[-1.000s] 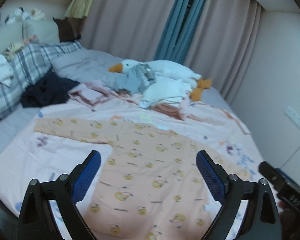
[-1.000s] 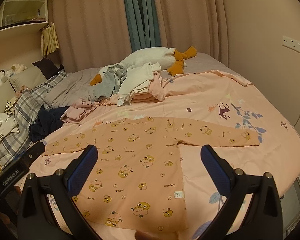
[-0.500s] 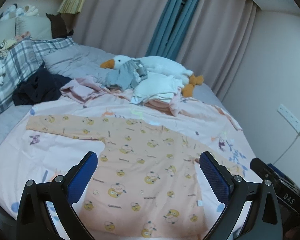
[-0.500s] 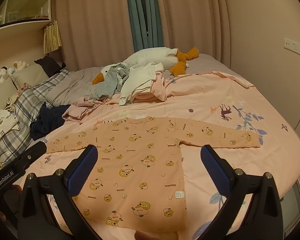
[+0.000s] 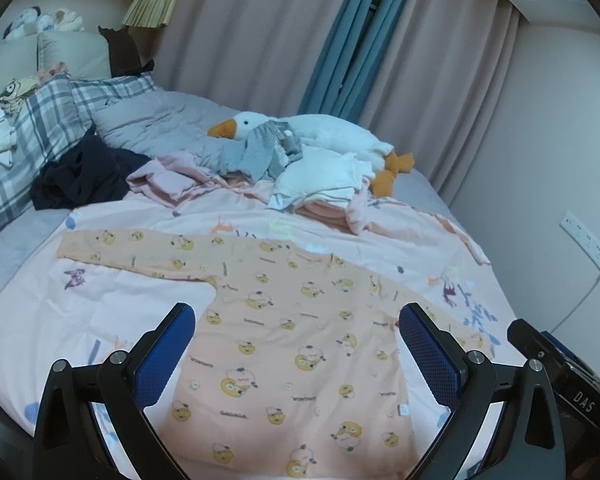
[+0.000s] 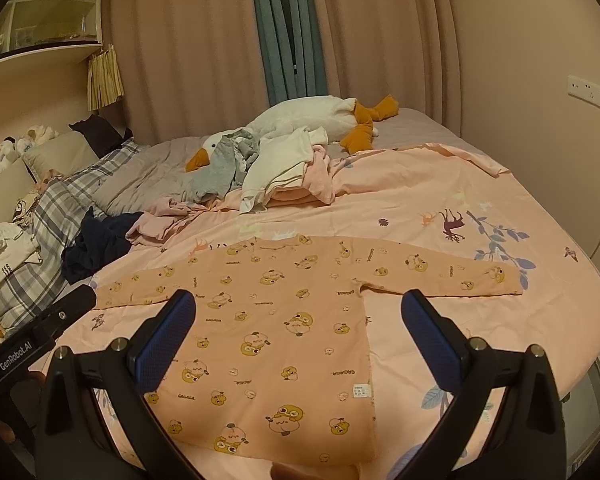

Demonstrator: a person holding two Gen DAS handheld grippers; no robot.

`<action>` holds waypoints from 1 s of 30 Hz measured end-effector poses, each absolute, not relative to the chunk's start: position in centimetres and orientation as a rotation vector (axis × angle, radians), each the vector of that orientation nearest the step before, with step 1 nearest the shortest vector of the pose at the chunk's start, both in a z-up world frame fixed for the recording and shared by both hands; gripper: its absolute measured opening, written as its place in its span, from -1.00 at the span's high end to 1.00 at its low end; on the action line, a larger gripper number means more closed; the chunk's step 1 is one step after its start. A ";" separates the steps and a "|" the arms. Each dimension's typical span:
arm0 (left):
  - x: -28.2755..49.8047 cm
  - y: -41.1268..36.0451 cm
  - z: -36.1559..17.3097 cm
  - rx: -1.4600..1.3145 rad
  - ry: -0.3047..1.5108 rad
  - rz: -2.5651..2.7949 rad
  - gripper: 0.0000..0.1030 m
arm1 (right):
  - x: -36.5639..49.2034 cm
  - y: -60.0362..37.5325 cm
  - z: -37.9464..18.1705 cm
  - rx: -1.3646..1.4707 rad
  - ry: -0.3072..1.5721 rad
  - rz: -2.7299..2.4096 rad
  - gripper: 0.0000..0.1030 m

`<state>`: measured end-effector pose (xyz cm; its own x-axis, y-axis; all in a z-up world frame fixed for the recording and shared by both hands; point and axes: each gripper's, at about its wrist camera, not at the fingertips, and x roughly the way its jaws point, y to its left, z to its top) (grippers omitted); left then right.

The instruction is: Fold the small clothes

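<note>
Above the near edge of the bed, the left gripper (image 5: 296,316) is held with its blue-padded jaws spread wide and nothing between them, and the right gripper (image 6: 298,304) is held the same way, jaws wide apart and empty. Below them the orange shirt (image 6: 276,320) is laid flat on the pink sheet (image 6: 440,184), hem nearest the grippers, collar away, and both long sleeves stretched out to the sides; no fabric is touched by either gripper. No fold has been made in it, so the step in hand is judged to be the approach for a first fold. What is called for next, most likely, is that a sleeve end or a side edge be pinched and carried across the body, with the pads brought low enough for only the shirt and not the sheet under it to be caught. The word "GAGAGA" is printed again and again among the yellow cartoon faces on the shirt, and a small white label is sewn at its side seam, too small to be read. "GenRobot.AI" can be read on the black body of the left gripper seen in the right wrist view, and "DAS" on the right one seen in the left wrist view. Farther back, a heap of clothes (image 5: 320,176) and a stuffed goose (image 5: 312,136) are lying.
</note>
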<state>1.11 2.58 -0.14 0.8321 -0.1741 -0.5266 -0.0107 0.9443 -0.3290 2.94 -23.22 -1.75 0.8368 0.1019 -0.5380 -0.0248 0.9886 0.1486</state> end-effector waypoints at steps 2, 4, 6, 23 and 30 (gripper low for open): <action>1.1 2.6 -0.1 -0.329 0.585 -0.088 -0.96 | 2.9 -23.1 -1.8 0.135 0.576 0.069 -0.99; 1.1 2.7 -0.2 -0.334 0.584 -0.088 -0.96 | 3.0 -22.9 -1.7 0.133 0.578 0.065 -0.99; 1.1 2.7 -0.1 -0.338 0.585 -0.085 -0.96 | 3.1 -22.8 -1.7 0.131 0.577 0.062 -0.99; 2.3 2.9 -0.7 -0.331 0.617 -0.071 -0.96 | 3.7 -22.6 -1.9 0.113 0.593 0.058 -0.99; 4.4 3.7 -2.0 -0.375 0.645 -0.106 -0.96 | 5.4 -24.0 -2.7 0.143 0.629 0.033 -0.99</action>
